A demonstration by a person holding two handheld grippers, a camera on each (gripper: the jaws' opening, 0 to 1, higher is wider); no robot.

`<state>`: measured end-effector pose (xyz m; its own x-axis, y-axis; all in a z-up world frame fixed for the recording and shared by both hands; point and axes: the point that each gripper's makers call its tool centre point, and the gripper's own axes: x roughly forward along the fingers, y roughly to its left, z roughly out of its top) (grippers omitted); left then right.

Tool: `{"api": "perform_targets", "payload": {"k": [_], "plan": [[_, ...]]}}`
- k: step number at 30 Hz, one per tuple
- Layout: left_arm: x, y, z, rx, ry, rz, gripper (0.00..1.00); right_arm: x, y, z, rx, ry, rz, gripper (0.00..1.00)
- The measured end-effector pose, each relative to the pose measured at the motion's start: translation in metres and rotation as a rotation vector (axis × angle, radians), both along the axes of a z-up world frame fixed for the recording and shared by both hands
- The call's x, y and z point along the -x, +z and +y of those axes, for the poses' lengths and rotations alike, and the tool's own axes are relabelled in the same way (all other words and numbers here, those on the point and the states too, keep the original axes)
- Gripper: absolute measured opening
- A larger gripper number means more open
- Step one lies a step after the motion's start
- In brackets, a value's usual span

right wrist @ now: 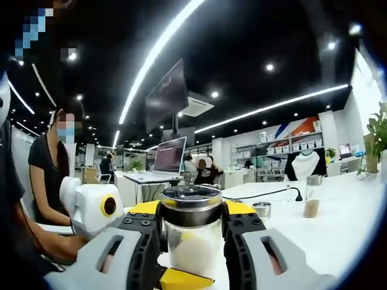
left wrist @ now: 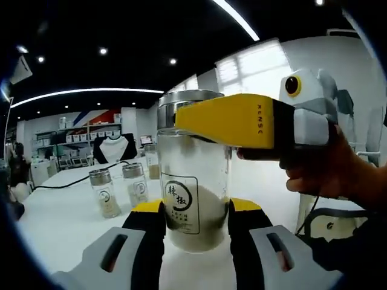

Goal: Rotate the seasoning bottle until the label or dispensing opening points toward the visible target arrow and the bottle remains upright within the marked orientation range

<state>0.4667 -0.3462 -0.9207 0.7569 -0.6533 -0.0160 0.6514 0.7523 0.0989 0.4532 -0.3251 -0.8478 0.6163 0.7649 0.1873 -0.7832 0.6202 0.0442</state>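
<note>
Both grippers clamp the bottle upright on the table.
Left gripper pinches its lower body, label facing the camera; right gripper grips just under the lid, a hand holding it level.

Two small spice jars stand side by side on the white table, with a black cable trailing behind them. Across the room an open laptop sits on a desk, and shelves line the back wall.
</note>
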Motion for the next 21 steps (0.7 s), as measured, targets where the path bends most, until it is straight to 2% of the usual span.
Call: {"api": "perform_targets", "payload": {"k": [3,6,9,11,14,17,21], "plan": [[-0.001,-0.001,-0.001,0.017,0.023,0.003,0.42,-0.001,0.0,0.002,-0.002,-0.057,-0.02,0.38],[-0.003,-0.005,0.0,0.027,0.027,0.025,0.42,-0.001,-0.004,0.006,0.03,-0.076,-0.041,0.37],[-0.005,-0.012,0.001,-0.045,-0.006,0.02,0.43,-0.003,-0.01,0.003,0.058,-0.066,-0.006,0.36],[-0.004,-0.011,0.003,-0.086,-0.025,-0.016,0.43,-0.003,-0.011,-0.001,0.035,-0.029,0.02,0.36],[0.0,-0.007,0.003,-0.078,-0.073,-0.018,0.42,0.0,-0.008,-0.002,0.031,0.012,0.017,0.36],[0.006,-0.004,-0.001,-0.048,-0.142,-0.003,0.42,0.007,-0.004,0.0,0.056,0.063,-0.025,0.36],[0.015,0.0,-0.004,-0.026,-0.22,0.0,0.43,0.016,-0.001,-0.002,0.023,0.177,-0.002,0.36]]}}
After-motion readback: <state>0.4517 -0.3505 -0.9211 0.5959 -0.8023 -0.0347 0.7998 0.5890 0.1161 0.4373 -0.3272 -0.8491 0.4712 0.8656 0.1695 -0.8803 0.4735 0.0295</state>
